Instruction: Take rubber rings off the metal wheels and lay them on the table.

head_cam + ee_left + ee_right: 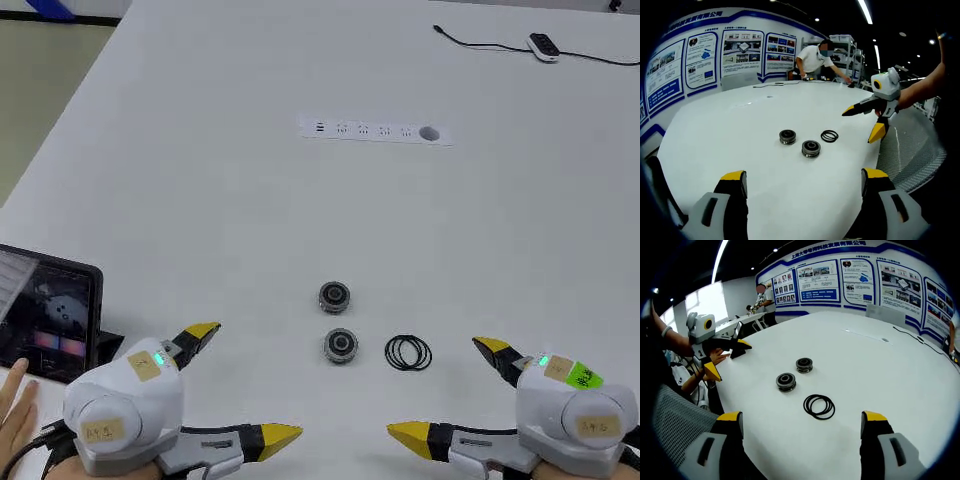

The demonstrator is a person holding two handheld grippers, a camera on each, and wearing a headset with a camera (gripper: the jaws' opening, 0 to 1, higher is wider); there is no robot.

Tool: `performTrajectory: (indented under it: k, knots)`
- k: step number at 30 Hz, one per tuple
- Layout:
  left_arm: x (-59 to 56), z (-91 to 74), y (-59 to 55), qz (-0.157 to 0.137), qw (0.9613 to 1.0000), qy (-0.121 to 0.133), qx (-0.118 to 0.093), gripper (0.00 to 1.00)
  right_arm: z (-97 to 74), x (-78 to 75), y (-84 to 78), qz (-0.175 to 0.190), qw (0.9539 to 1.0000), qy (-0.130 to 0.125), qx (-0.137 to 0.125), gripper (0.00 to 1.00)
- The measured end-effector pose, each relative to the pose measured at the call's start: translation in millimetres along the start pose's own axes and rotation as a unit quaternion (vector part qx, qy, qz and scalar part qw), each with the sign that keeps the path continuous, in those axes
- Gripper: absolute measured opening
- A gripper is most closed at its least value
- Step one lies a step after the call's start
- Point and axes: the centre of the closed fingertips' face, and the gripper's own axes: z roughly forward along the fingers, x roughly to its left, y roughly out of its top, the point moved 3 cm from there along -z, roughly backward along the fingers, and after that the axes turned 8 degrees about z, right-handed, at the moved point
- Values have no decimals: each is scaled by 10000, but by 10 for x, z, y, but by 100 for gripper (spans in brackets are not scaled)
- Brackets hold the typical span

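Two small metal wheels lie flat on the white table (200,150), one (334,296) just beyond the other (341,345). Both have dark rims. A small pile of loose black rubber rings (408,352) lies right of the nearer wheel. My left gripper (241,383) hovers open at the bottom left, and my right gripper (449,389) is open at the bottom right; both are empty and clear of the wheels. The left gripper view shows the wheels (811,148) (787,136), rings (829,135) and right gripper (860,125). The right gripper view shows the wheels (786,382) (804,365), rings (819,406) and left gripper (730,360).
A white power strip (375,131) lies farther back at mid-table. A tablet (50,315) stands at the left edge with a hand (15,400) beside it. A black cable with a small device (543,45) runs along the far right. A person (812,57) stands at the table's far end.
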Motion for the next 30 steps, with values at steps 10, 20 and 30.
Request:
performTrajectory:
  k: [10,20,30]
  knots:
    - [14,-7,-9,-65,10000,60,12,99,5,35,-29,36,10000,-9,45,99]
    - [19,12,-31,-124,9999,78,72,98,-3,-6,-44,155,9999,-35,49,99]
    - [76,19,-14,-157,9998,118,74,97,13,2,-68,220,9997,-8,127,99]
